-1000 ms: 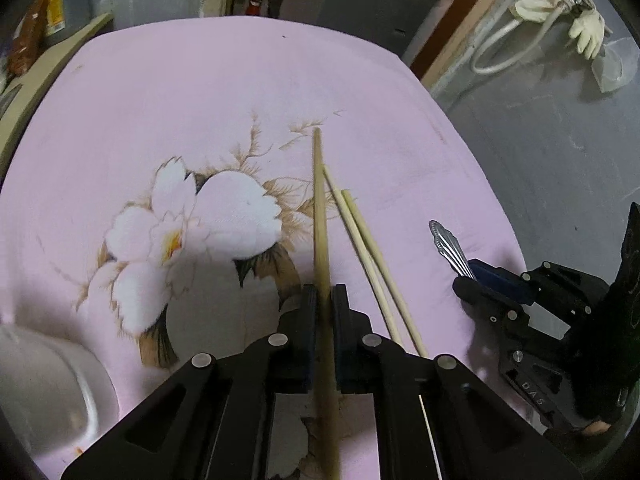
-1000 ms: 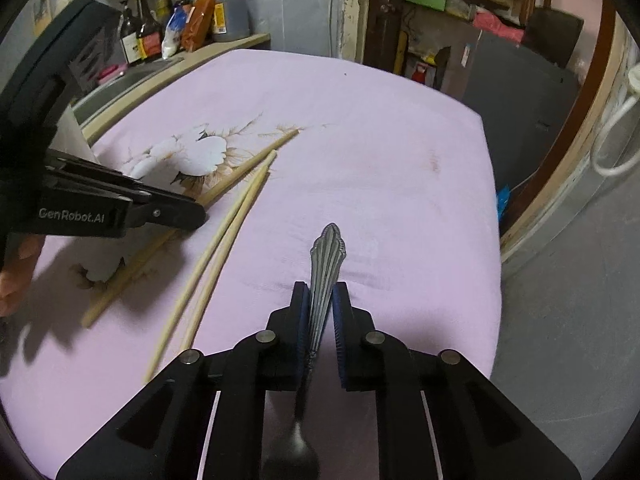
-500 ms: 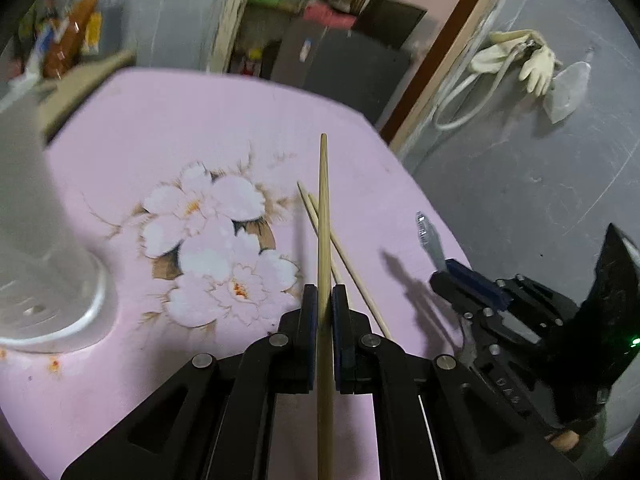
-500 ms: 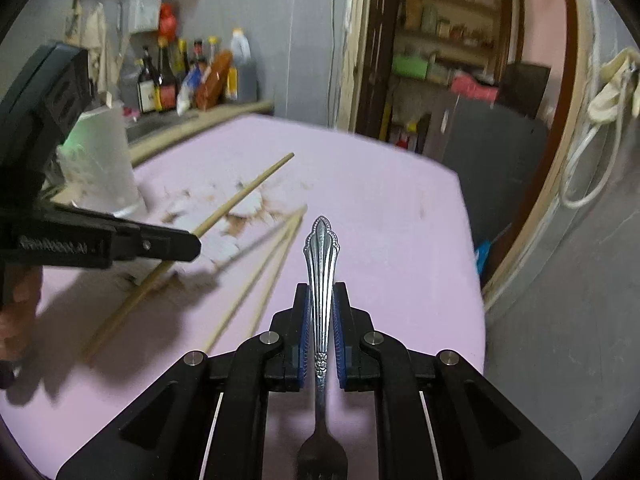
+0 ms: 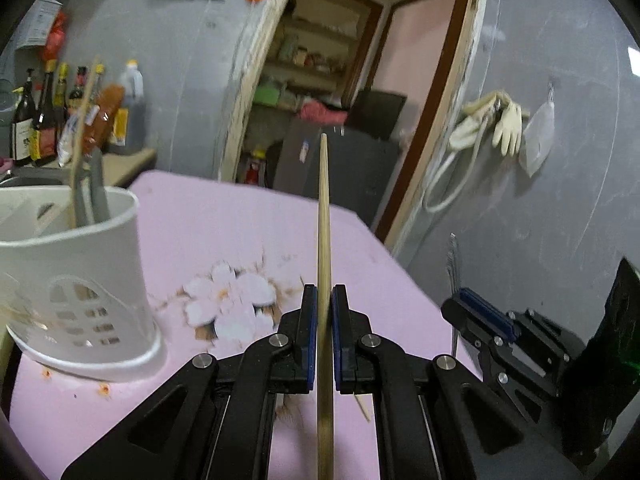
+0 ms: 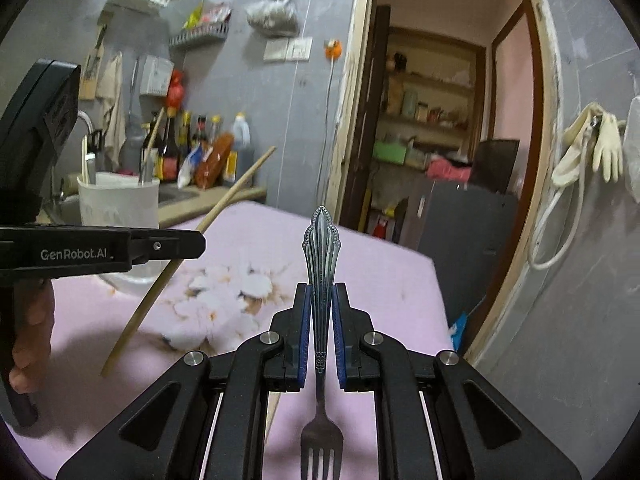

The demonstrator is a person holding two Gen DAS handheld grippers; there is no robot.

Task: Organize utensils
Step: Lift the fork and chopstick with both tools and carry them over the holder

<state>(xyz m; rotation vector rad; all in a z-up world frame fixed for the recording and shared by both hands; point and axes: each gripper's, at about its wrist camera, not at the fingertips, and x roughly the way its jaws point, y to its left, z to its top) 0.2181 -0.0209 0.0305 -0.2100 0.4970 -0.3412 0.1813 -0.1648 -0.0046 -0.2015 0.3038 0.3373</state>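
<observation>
Left gripper [image 5: 324, 336] jaws clamp chopstick [image 5: 324, 240] mid-shaft, light, stiff, may pivot. Right gripper [image 6: 321, 332] jaws pinch fork [image 6: 321, 280] handle, slick metal. Both above table [image 5: 248, 232]; holder [image 5: 80, 280] at 9 o'clock

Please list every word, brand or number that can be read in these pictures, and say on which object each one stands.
"GenRobot.AI": white letters on the side of the left gripper, seen from the right wrist camera.
Labels on the bottles on the counter: too small and blurred to read.
Paper on the wall: blurred, not readable.
Nothing else readable.
</observation>
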